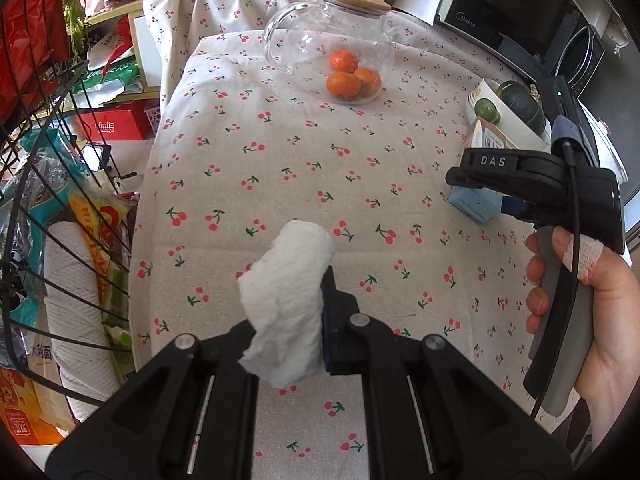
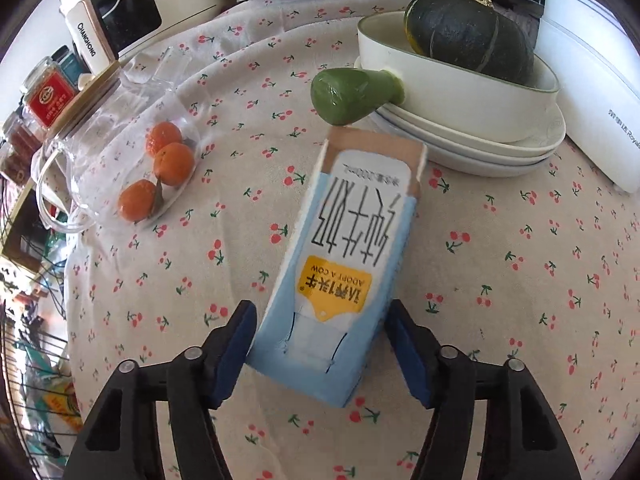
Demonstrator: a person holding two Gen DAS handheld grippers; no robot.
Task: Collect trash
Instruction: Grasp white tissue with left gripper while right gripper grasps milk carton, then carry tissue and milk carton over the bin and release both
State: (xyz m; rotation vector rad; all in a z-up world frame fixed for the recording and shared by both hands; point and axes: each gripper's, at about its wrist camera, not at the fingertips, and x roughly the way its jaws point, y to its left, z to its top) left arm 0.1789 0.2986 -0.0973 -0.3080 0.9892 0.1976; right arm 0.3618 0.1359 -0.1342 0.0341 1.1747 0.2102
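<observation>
Left gripper (image 1: pixel 296 288) is closed on a crumpled white tissue wad (image 1: pixel 280 320). The wad is pinched between the pads and sticks out ahead of the fingertips, above the cherry-print tablecloth (image 1: pixel 280 168).

Right gripper (image 2: pixel 320 312) is closed on a light-blue milk carton (image 2: pixel 352 232). The carton's near end is clamped between the two blue pads (image 2: pixel 240 340), one pad against each side. The carton's body runs forward from the fingers, and its brown end is farthest from the gripper.

A hand (image 1: pixel 600 300) with a bandaged finger is seen on this gripper's handle in the left wrist view.

Ahead of the carton, a white bowl (image 2: pixel 460 92) with a dark green squash (image 2: pixel 468 36) is noted. Ahead and to the left, a glass jug (image 2: pixel 80 184) lies on its side with tangerines (image 2: pixel 172 160) inside.
</observation>
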